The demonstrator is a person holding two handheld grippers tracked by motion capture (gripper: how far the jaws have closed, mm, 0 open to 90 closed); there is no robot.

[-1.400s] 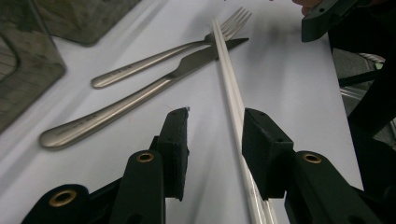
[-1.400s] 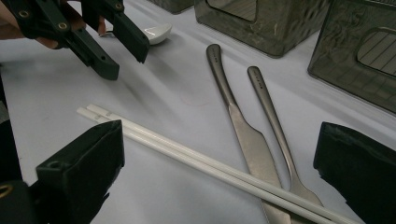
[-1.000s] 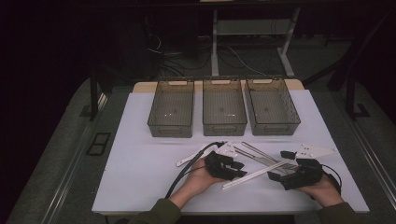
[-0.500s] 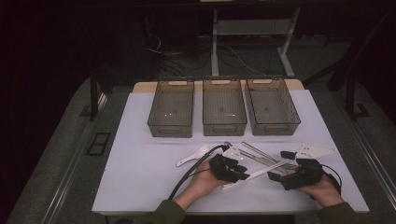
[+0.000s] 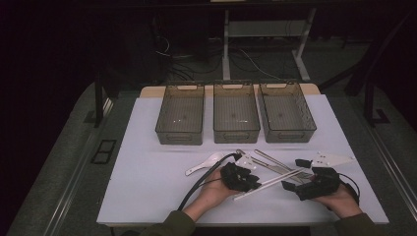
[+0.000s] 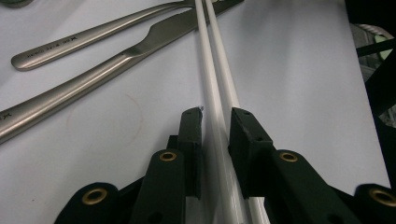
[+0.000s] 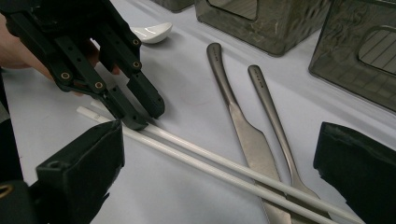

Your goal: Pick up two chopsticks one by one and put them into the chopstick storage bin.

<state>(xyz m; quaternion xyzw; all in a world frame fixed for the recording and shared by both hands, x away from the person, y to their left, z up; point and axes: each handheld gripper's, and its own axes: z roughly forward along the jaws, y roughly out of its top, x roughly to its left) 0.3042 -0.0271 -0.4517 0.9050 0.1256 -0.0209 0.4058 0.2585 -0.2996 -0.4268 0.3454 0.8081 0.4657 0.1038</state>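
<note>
Left claw [image 6: 215, 123] lately closing around two chopsticks [image 6: 212, 70]; three bins [image 5: 236, 118].

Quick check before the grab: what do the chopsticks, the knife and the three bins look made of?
Chopsticks: smooth white, faint gloss, probably plastic or melamine. Knife: brushed metal, likely stainless steel, with a dull grey sheen and a stamped mark on the handle. Bins: smoky see-through plastic, going by the tint and the ribbed floors showing through the walls.
</note>
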